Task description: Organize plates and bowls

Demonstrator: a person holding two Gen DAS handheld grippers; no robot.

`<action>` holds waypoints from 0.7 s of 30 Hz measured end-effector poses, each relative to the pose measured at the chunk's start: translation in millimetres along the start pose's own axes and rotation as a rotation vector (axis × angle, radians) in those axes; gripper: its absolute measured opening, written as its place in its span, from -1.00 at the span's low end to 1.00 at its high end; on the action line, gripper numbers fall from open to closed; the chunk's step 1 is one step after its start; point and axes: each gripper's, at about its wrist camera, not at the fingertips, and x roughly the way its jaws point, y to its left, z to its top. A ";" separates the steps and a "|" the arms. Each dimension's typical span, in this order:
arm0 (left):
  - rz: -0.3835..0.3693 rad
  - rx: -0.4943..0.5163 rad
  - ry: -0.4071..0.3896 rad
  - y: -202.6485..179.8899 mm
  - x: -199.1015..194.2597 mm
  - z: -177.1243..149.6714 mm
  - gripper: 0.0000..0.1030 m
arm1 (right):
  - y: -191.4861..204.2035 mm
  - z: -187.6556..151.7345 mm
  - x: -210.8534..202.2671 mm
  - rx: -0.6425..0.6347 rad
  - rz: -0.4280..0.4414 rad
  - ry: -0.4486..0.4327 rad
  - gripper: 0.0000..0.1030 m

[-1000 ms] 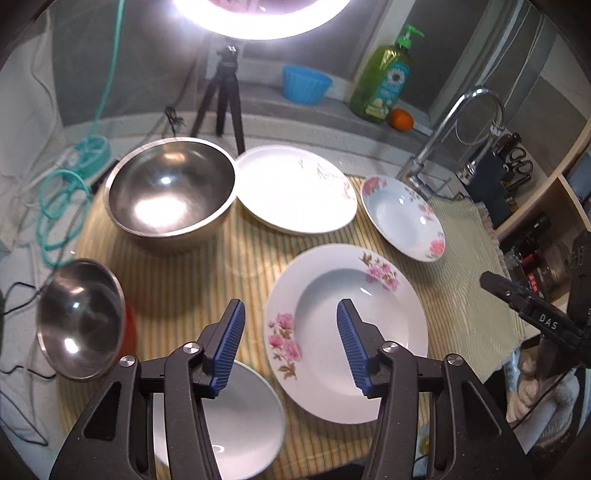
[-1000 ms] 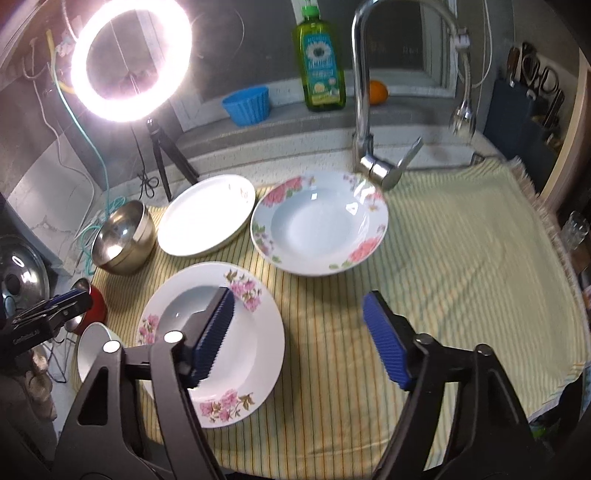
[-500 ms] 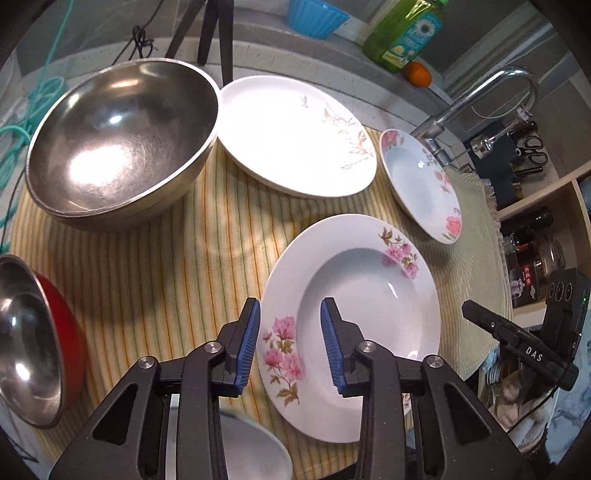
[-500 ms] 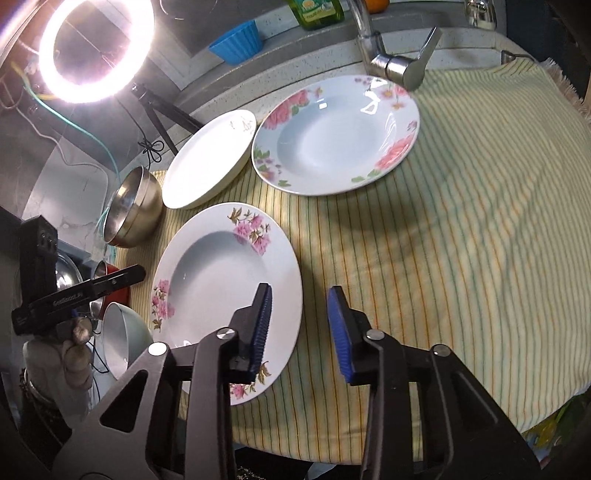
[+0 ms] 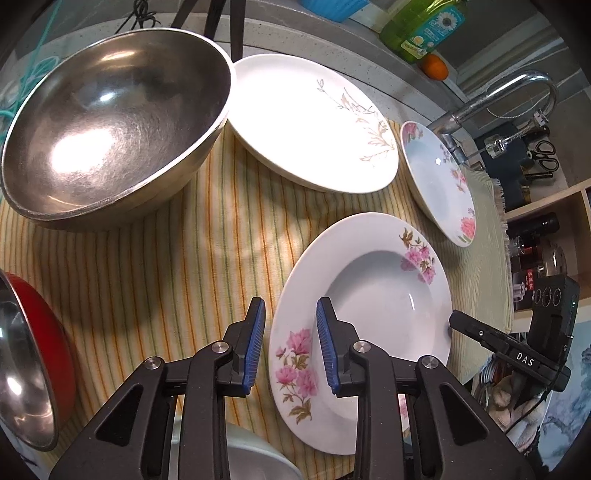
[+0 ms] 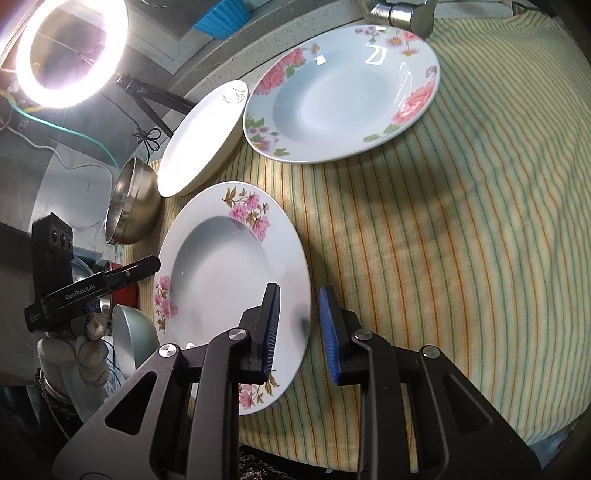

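Both claws straddle opposite rims of the pink-flowered deep plate (image 5: pixel 369 291) near the surface's front edge: left claw (image 5: pixel 290 345) and right claw (image 6: pixel 298 328) closing, pads not yet pressing.

The left view's edges cut off the red-sided steel bowl (image 5: pixel 26 365) and green soap bottle (image 5: pixel 421 27). The gripper's arms hide most of a pale bowl (image 5: pixel 258 456), and the shelf items (image 5: pixel 535 258) are too small to identify.

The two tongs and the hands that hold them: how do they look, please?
Both the left tongs and the right tongs have black angular fingers with silver rivets and ribbed blue pads. White lettering marks their sides: "GenRobot.AI" on the left, "DAS" on the right. The left hand wears a light knitted glove.
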 end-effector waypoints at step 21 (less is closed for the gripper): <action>0.078 0.114 0.027 -27.8 5.6 -9.3 -0.52 | -1.7 -7.2 -0.9 -0.027 -0.028 0.044 -0.71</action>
